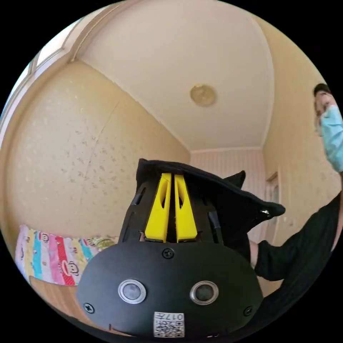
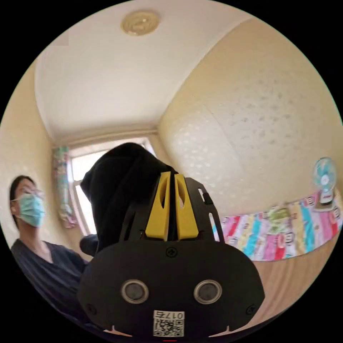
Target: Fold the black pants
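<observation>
Both cameras point up toward the ceiling. In the left gripper view my left gripper [image 1: 171,175] has its yellow jaws closed together on a fold of the black pants [image 1: 228,200], which drape over the jaw tips and hang to the right. In the right gripper view my right gripper [image 2: 172,175] is likewise shut on the black pants [image 2: 118,178], and the cloth bunches up and falls to the left of the jaws. The rest of the pants is hidden below the cameras.
A person in a dark top [image 2: 46,264] stands close at the left of the right gripper view; a dark sleeve [image 1: 303,243] crosses the left gripper view. A striped colourful cloth [image 2: 282,228] lies along the wall. A small fan [image 2: 325,185] stands on it. A window [image 2: 85,171] is behind.
</observation>
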Tool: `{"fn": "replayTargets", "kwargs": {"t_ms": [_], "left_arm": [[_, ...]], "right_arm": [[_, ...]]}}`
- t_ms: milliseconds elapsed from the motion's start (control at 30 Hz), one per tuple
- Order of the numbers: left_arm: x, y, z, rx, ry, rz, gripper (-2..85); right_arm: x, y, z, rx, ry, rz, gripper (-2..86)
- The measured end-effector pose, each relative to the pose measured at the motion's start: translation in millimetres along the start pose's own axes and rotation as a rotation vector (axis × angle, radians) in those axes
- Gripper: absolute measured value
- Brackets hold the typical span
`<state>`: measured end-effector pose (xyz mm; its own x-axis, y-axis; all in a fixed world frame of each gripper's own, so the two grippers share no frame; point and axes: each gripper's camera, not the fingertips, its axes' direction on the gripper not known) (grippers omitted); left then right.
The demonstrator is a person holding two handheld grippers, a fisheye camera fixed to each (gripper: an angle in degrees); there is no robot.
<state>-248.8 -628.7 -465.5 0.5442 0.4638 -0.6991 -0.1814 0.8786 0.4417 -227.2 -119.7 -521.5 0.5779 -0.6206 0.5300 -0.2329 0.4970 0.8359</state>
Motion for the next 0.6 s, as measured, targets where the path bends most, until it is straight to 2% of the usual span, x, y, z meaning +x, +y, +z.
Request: {"fn": "replayTargets", "kwargs": {"t_ms": [33, 67, 100, 133, 167, 233, 300, 333, 367, 400, 467, 600], "left_arm": [[-26, -9, 30, -0.071, -0.04, -0.069, -0.5], [-83, -16, 79, -0.22, -0.117, -0.285, -0.6], [-132, -9, 107, -0.308, -0.161, -0.471, -0.7], [-149, -3, 114, -0.315, -0.154, -0.511, -0.8], [-174, 14, 122, -0.313, -0.127, -0.524, -0.8], [-196, 54, 133, -0.386, -0.156, -0.477, -0.7], [-211, 144, 153, -0.625, -0.306, -0.436, -0.2], [-214, 174, 159, -0.704, -0.331, -0.442, 0.0], [-220, 239, 171, -0.878, -0.349, -0.486, 1.3], [-223, 307, 179, -1.052, -0.332, -0.58, 2.4], [-215, 395, 180, -1.216, -0.278, -0.738, 3.7], [-169, 510, 180, -1.36, -0.211, -0.995, 5.1]], "right_arm": [[29, -29, 39, -0.129, 0.258, -0.054, 3.1], [67, -48, 73, -0.275, 0.519, -0.005, 4.0], [88, -52, 82, -0.309, 0.64, 0.071, 4.5], [125, -52, 87, -0.327, 0.805, 0.213, 5.3], [158, -41, 86, -0.33, 0.856, 0.317, 5.1], [205, -6, 95, -0.413, 0.834, 0.331, 5.3], [252, 57, 112, -0.62, 0.82, 0.289, 6.5], [284, 113, 121, -0.793, 0.824, 0.302, 7.4], [314, 177, 124, -0.964, 0.821, 0.348, 8.0], [327, 210, 122, -1.043, 0.815, 0.382, 8.1], [358, 325, 100, -1.262, 0.788, 0.542, 8.6], [375, 432, 50, -1.432, 0.741, 0.775, 9.3]]}}
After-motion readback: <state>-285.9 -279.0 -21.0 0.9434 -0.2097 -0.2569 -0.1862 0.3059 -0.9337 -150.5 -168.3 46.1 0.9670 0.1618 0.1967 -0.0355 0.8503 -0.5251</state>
